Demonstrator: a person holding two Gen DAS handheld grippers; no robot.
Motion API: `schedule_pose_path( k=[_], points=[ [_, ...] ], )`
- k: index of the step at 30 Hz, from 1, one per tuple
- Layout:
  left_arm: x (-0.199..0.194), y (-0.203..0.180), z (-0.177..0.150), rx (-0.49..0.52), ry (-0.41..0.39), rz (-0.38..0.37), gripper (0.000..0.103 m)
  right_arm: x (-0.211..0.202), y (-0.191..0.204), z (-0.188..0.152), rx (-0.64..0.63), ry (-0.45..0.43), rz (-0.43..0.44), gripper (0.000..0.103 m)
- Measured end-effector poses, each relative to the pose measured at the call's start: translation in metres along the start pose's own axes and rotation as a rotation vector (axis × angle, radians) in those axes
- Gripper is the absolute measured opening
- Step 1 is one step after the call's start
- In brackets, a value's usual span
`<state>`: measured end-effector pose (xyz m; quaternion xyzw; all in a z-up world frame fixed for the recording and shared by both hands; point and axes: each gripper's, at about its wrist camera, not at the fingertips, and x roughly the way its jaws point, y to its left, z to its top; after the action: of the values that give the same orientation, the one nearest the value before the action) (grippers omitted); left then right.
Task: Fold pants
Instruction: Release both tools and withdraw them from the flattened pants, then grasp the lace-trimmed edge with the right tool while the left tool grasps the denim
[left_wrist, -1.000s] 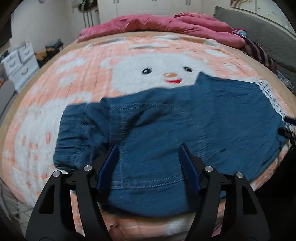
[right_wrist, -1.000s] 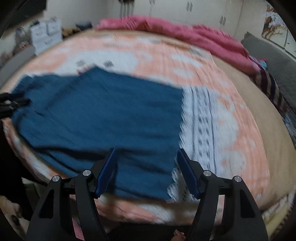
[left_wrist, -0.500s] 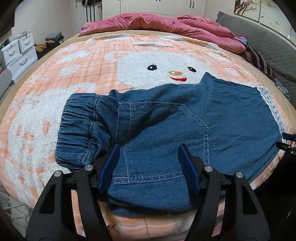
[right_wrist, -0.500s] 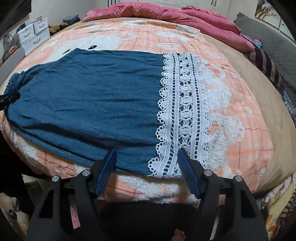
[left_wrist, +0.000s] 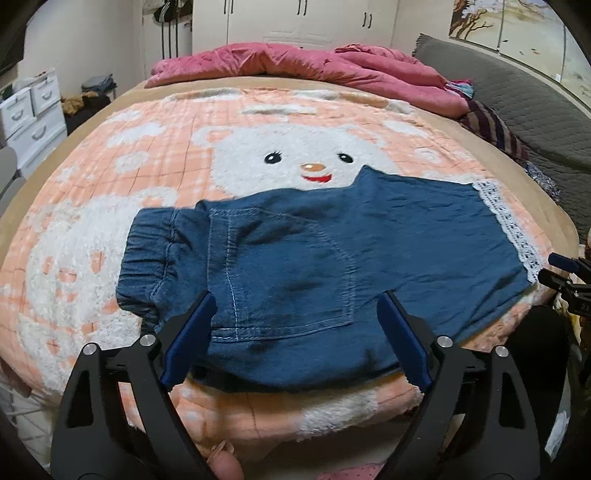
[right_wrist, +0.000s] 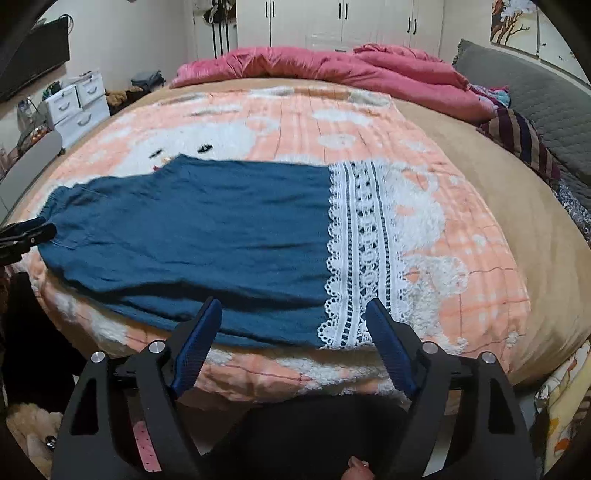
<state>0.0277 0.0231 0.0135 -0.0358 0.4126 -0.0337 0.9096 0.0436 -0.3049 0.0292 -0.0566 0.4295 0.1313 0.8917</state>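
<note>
Blue denim pants (left_wrist: 325, 266) lie flat across the near edge of the bed, folded leg on leg. The elastic waistband (left_wrist: 147, 262) is at the left and the white lace hem (right_wrist: 362, 251) at the right. My left gripper (left_wrist: 295, 314) is open and empty, hovering at the near edge by the back pocket. My right gripper (right_wrist: 291, 317) is open and empty, at the near edge by the lace hem. Each gripper shows at the edge of the other's view: the right one (left_wrist: 565, 273) and the left one (right_wrist: 22, 236).
The bed has a peach and white bear blanket (left_wrist: 258, 155). A pink duvet (left_wrist: 303, 70) is bunched at the far end. A grey quilt (right_wrist: 546, 99) and striped cloth (right_wrist: 521, 140) lie at the right. White drawers (left_wrist: 29, 110) stand at the left.
Both grippers have pulled back and risen slightly from the pants, which now lie still and flat. Both stay open and empty.
</note>
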Motion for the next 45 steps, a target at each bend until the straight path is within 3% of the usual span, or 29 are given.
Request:
schedule_pose_path(
  k=[4,19,38,45],
  points=[
    [-0.009,-0.01,0.003,0.017,-0.017,-0.012,0.087,-0.013,0.004,0.001,0.003,-0.036,0.012,0.089],
    [-0.017,-0.062,0.018,0.104,-0.039,-0.081,0.093,-0.037,-0.008,-0.003,0.05,-0.099,0.017,0.09],
    [0.053,-0.187,0.073,0.364,0.008,-0.183,0.093,-0.009,-0.073,-0.035,0.278,-0.051,0.003,0.09],
    [0.101,-0.228,0.107,0.449,0.074,-0.239,0.093,0.007,-0.078,-0.038,0.351,-0.031,0.104,0.09]
  ],
)
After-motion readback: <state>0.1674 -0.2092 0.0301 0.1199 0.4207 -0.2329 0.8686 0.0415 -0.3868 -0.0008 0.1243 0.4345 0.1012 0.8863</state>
